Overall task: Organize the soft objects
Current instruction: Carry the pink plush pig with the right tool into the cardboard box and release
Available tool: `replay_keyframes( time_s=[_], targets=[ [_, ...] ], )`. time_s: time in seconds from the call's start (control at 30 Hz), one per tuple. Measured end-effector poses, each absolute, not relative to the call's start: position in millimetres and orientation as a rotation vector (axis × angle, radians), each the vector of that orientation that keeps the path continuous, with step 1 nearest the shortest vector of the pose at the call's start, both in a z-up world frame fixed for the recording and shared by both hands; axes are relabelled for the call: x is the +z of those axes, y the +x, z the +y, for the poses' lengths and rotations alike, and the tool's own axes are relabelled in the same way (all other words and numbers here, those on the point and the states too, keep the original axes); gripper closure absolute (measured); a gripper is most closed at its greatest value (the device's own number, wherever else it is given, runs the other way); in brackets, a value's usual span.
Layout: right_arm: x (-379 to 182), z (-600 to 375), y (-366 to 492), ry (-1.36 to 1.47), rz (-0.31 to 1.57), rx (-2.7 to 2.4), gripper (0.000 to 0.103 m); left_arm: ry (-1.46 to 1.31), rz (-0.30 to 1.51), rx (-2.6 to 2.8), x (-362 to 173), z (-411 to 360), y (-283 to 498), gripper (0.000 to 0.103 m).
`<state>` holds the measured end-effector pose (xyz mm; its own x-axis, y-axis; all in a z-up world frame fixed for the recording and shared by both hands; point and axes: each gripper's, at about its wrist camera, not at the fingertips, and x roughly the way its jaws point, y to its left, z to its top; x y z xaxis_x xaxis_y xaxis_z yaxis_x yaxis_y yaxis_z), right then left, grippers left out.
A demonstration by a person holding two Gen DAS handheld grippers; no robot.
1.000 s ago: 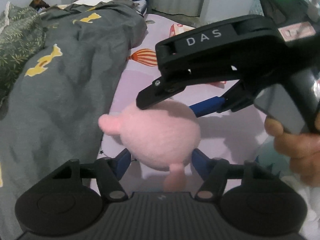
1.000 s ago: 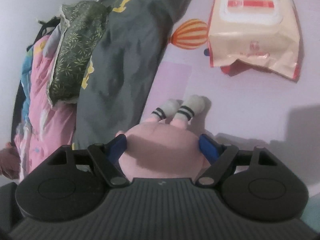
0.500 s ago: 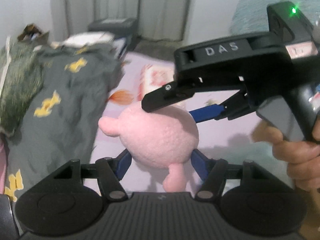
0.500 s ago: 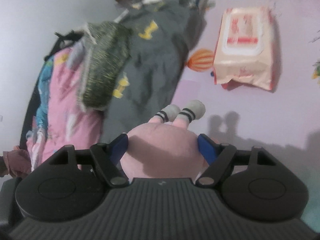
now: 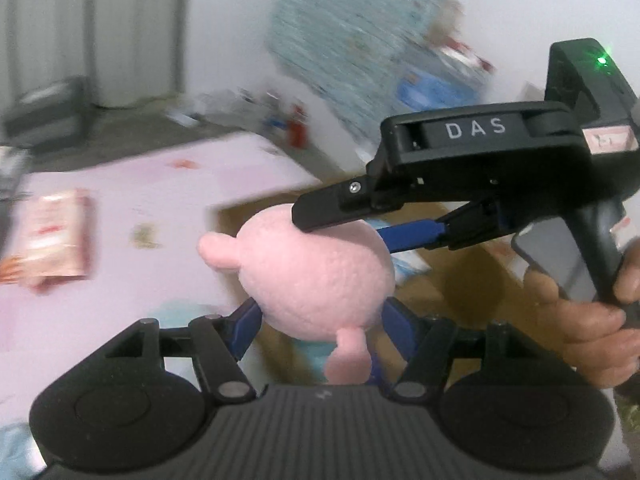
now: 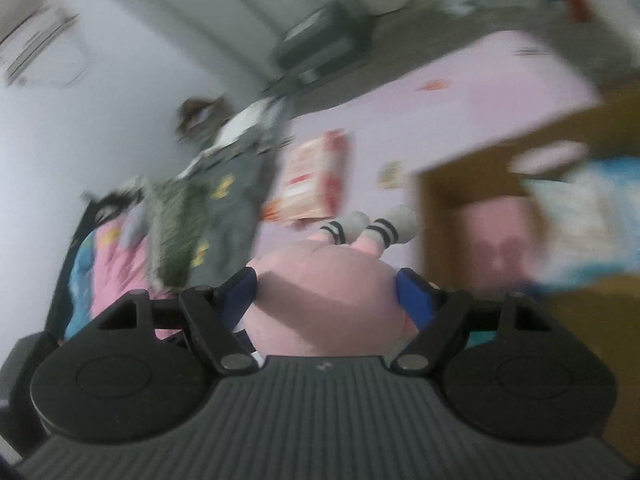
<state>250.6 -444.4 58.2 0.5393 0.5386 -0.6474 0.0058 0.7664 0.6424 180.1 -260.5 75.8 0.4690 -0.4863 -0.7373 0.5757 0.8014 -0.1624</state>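
A pink plush pig [image 5: 316, 268] is held in the air between both grippers. My left gripper [image 5: 318, 320] is shut on its lower body, blue pads pressing both sides. My right gripper [image 6: 326, 296] is shut on the same pig [image 6: 324, 292], whose grey striped-sock feet [image 6: 372, 226] point away. In the left wrist view the right gripper's black body [image 5: 480, 168] reaches in from the right and clamps the pig's top. A brown cardboard box [image 6: 500, 220] with soft items inside lies just right of the pig.
The pink bed sheet [image 5: 120, 220] carries a wet-wipes pack [image 5: 48, 236]. A grey blanket and piled bedding [image 6: 208, 208] lie at the left in the right wrist view. The cardboard box [image 5: 452, 280] sits under the pig. Views are motion-blurred.
Both grippers have lifted the pig off the bed and swung it right, away from the grey blanket and over the cardboard box. Both grips are unchanged.
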Motion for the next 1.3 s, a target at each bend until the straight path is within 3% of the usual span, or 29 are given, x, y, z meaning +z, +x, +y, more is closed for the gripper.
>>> replay_keyframes(
  time_s=[0.2,0.47,0.63,0.93,1.3],
  targets=[
    [10,-526,219,0.729,1.004,0.189,0.025,0.147,1.001,-0.741,34,-335,191,0.036],
    [-63,-554,230,0.718,1.113,0.099,0.026,0.248,1.148,-0.701,-27,-374,213,0.032],
    [-90,-555,232,0.739,1.172,0.095,0.027,0.321,1.043,-0.714,-11,-356,198,0.024],
    [-72,-554,215,0.715,1.136,0.090,0.027,0.250,0.904,-0.675,46,-297,186,0.022],
    [-88,-541,209,0.745,1.187,0.090,0.026,0.134,0.863,-0.494,55,-184,165,0.022]
  ],
)
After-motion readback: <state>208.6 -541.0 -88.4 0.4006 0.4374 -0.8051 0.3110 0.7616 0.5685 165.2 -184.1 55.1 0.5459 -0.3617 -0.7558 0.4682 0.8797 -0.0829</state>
